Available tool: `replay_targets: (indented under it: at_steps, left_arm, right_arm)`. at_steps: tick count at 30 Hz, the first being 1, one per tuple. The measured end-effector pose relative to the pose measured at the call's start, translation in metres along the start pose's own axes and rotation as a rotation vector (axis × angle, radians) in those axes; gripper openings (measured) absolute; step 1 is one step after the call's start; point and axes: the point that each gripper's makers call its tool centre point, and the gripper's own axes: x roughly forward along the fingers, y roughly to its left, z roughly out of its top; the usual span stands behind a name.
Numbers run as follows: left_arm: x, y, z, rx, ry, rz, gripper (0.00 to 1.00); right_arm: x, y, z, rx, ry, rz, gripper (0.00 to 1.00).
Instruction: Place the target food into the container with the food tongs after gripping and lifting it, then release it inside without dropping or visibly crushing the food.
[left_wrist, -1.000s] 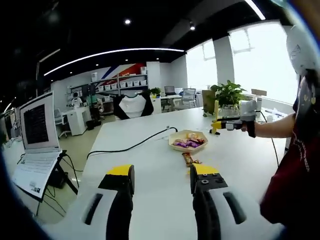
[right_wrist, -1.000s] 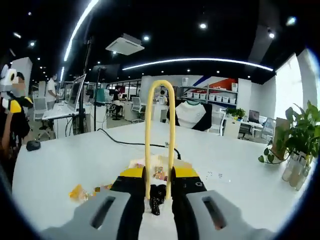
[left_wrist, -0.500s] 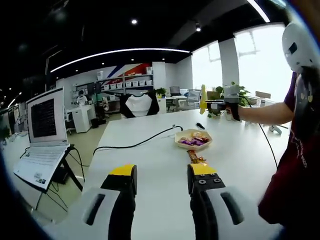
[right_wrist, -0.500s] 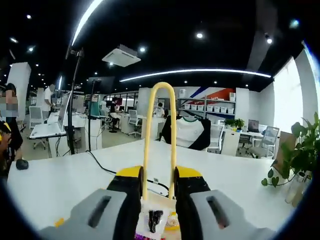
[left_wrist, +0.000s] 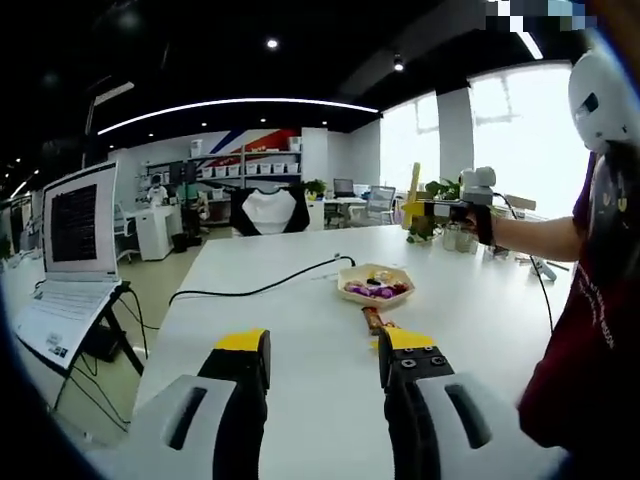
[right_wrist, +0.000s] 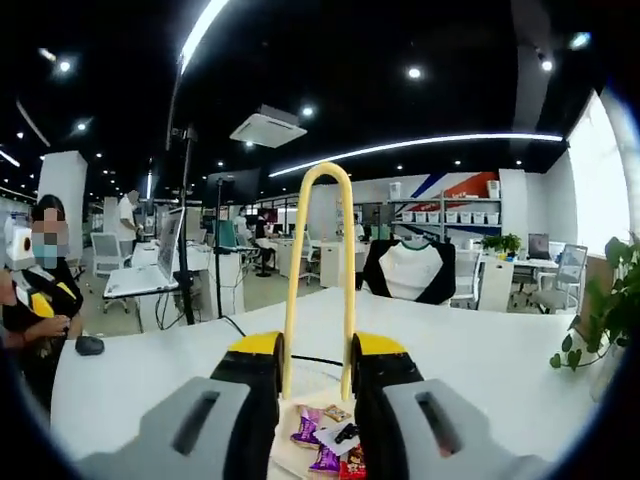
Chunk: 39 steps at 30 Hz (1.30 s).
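Note:
In the left gripper view, a pale bowl (left_wrist: 376, 285) of purple-wrapped sweets sits mid-table, with a wrapped snack bar (left_wrist: 373, 320) lying just in front of it. My left gripper (left_wrist: 322, 350) hovers low over the table short of them, open and holding nothing. A person's outstretched arm holds my right gripper (left_wrist: 447, 210) above and beyond the bowl. In the right gripper view, my right gripper (right_wrist: 317, 350) is shut on the yellow food tongs (right_wrist: 320, 180), whose loop stands up between the jaws. The bowl of sweets (right_wrist: 325, 445) lies right below the jaws. The tong tips are hidden.
An open laptop (left_wrist: 70, 225) stands on a stand off the table's left side. A black cable (left_wrist: 260, 290) runs across the table to the bowl. Potted plants (right_wrist: 600, 320) stand along the far right edge. A seated person (right_wrist: 40, 300) and a mouse (right_wrist: 88, 345) are at the left.
The right gripper with the tongs has risen from table height and now sits over the bowl, which has come close under its jaws. The left gripper stayed open and hardly moved.

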Motion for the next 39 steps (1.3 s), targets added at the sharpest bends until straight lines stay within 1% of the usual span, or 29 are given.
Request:
replay_targets:
  at_steps: [2, 4, 7, 8, 10, 16, 18, 21, 22, 23, 24, 25, 26, 28, 31, 32, 33, 36, 39]
  left_arm:
    - [0.001, -0.001, 0.0, -0.002, -0.003, -0.004, 0.46]
    - [0.002, -0.002, -0.001, -0.004, -0.004, -0.003, 0.46]
    - [0.005, -0.003, -0.001, -0.003, -0.007, -0.001, 0.45]
    - [0.006, -0.004, 0.001, -0.004, -0.02, -0.007, 0.45]
    - [0.007, -0.006, 0.003, -0.014, -0.028, -0.015, 0.45]
    - [0.019, -0.008, 0.007, -0.003, -0.024, -0.024, 0.45]
    - [0.023, -0.01, 0.009, -0.004, -0.029, -0.036, 0.45]
    - [0.028, -0.017, 0.012, -0.002, -0.04, -0.054, 0.45]
    - [0.029, -0.019, 0.012, -0.001, -0.038, -0.06, 0.45]
    - [0.031, -0.022, 0.012, 0.003, -0.034, -0.066, 0.45]
    - [0.032, -0.023, 0.011, 0.005, -0.031, -0.07, 0.45]
    - [0.033, -0.025, 0.011, 0.006, -0.029, -0.076, 0.45]
    - [0.034, -0.027, 0.011, 0.008, -0.027, -0.081, 0.45]
    - [0.036, -0.029, 0.011, 0.011, -0.023, -0.084, 0.45]
    - [0.038, -0.029, 0.013, 0.012, -0.021, -0.084, 0.45]
    - [0.038, -0.029, 0.013, 0.012, -0.021, -0.084, 0.45]
    - [0.039, -0.029, 0.015, 0.013, -0.023, -0.084, 0.45]
    - [0.042, -0.025, 0.018, 0.026, -0.022, -0.074, 0.45]
    - [0.042, -0.019, 0.02, 0.026, -0.024, -0.061, 0.45]
  right_arm:
    - [-0.008, 0.01, 0.001, 0.025, -0.003, 0.024, 0.24]
    - [-0.015, 0.014, 0.001, 0.025, -0.011, 0.023, 0.24]
    - [-0.032, 0.018, 0.003, 0.022, -0.018, 0.015, 0.24]
    - [-0.04, 0.017, 0.005, 0.036, -0.032, 0.001, 0.24]
    - [-0.051, 0.016, 0.009, 0.071, -0.049, -0.012, 0.24]
    - [-0.089, 0.014, 0.013, 0.105, -0.076, -0.044, 0.24]
    - [-0.104, 0.014, 0.01, 0.133, -0.084, -0.049, 0.24]
    - [-0.122, 0.015, 0.002, 0.176, -0.09, -0.043, 0.24]
    - [-0.128, 0.014, -0.001, 0.17, -0.09, -0.05, 0.24]
    - [-0.137, 0.007, -0.003, 0.124, -0.097, -0.095, 0.24]
    - [-0.144, 0.004, -0.004, 0.077, -0.094, -0.116, 0.24]
    - [-0.15, 0.002, -0.006, 0.049, -0.095, -0.131, 0.24]
    - [-0.157, 0.003, -0.009, 0.073, -0.09, -0.121, 0.24]
    - [-0.17, -0.003, -0.015, 0.112, -0.074, -0.136, 0.24]
    - [-0.195, -0.015, -0.023, 0.116, -0.045, -0.18, 0.25]
    - [-0.197, -0.017, -0.024, 0.114, -0.044, -0.188, 0.25]
    - [-0.207, -0.019, -0.024, 0.112, -0.045, -0.195, 0.25]
    - [-0.22, -0.024, -0.025, 0.106, -0.043, -0.22, 0.25]
    - [-0.232, -0.034, -0.031, 0.101, -0.035, -0.239, 0.25]
